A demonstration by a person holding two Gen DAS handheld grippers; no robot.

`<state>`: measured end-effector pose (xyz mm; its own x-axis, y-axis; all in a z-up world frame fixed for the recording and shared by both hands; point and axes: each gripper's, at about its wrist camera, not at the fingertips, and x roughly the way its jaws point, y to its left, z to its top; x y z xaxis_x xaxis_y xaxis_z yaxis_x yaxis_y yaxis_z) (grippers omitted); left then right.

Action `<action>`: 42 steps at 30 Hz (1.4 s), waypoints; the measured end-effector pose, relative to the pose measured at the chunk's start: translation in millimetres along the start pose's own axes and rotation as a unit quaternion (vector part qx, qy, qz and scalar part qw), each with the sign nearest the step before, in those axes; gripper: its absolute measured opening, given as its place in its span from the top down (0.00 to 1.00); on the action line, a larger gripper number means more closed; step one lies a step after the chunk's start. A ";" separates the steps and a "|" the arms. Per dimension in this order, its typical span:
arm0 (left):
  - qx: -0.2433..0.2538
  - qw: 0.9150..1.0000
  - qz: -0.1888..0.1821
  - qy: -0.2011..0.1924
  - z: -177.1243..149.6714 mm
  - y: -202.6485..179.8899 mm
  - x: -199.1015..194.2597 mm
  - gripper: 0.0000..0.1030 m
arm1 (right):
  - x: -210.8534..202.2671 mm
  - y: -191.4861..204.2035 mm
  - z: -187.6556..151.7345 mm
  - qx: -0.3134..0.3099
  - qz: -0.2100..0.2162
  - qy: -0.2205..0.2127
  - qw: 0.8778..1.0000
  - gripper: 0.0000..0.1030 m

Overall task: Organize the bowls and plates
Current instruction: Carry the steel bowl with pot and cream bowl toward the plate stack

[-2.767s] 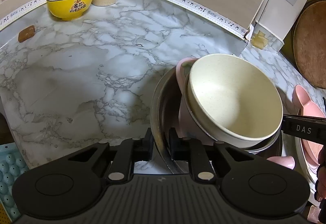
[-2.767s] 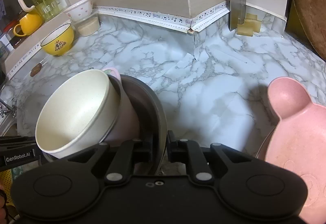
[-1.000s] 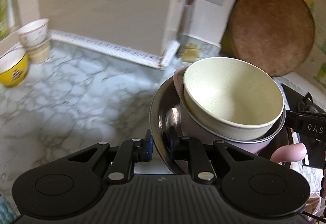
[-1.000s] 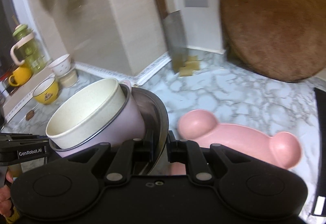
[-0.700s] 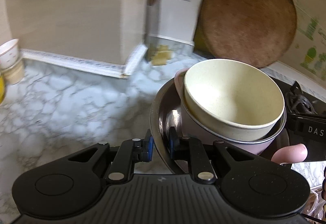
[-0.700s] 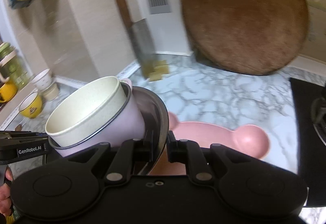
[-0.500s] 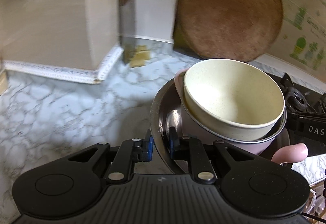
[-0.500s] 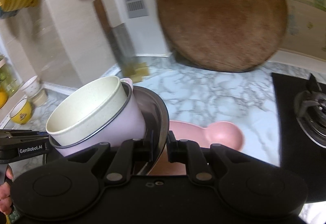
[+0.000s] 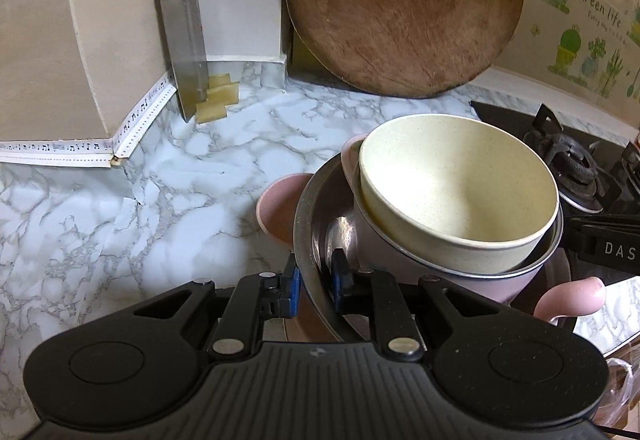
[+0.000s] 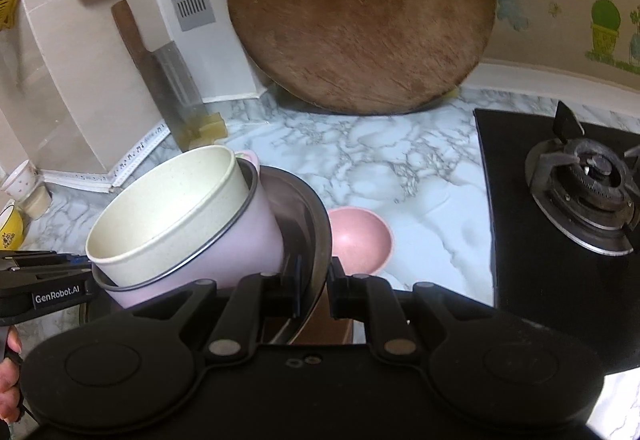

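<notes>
A steel bowl (image 9: 310,215) holds a lilac pot (image 9: 384,252) with a cream bowl (image 9: 456,187) nested in it. My left gripper (image 9: 314,276) is shut on the steel bowl's near rim. My right gripper (image 10: 314,280) is shut on the opposite rim of the steel bowl (image 10: 316,228); the lilac pot (image 10: 240,240) and cream bowl (image 10: 168,215) tilt left there. The stack hangs over a pink bear-shaped plate (image 10: 358,240), whose ear (image 9: 278,207) shows in the left wrist view.
A round wooden cutting board (image 9: 404,3) leans on the back wall. A cleaver (image 9: 186,43) stands left of it on the marble counter (image 9: 120,207). A black gas hob (image 10: 568,207) lies right. Small bowls (image 10: 16,199) stand far left.
Both grippers have carried the bowl stack to the right along the counter. The cutting board and hob have come into view, and the pink plate now sits under the stack.
</notes>
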<state>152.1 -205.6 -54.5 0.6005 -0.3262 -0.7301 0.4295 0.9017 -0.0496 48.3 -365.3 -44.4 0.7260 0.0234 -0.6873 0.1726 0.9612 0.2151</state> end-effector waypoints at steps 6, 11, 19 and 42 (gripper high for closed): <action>0.014 1.000 0.006 0.001 -5.2 -3.7 8.7 0.86 | 10.2 -5.6 -5.7 0.001 -0.001 0.009 1.000 0.87; 0.016 1.000 0.006 0.004 -7.5 -3.3 14.0 0.86 | 14.5 -6.4 -7.5 0.001 -0.002 0.015 1.000 0.87; 0.020 1.000 0.007 0.005 -9.6 -3.6 19.5 0.86 | 19.2 -6.7 -9.7 -0.001 -0.006 0.020 1.000 0.87; 0.060 0.998 0.005 -0.001 -13.5 -4.9 21.5 0.83 | 24.6 -11.3 -12.8 0.003 -0.007 0.025 1.000 0.79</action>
<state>153.7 -213.2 -79.1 0.6064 -0.3180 -0.7288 0.5016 0.8642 0.0403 55.6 -372.0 -72.7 0.6896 0.0234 -0.7238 0.1864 0.9601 0.2086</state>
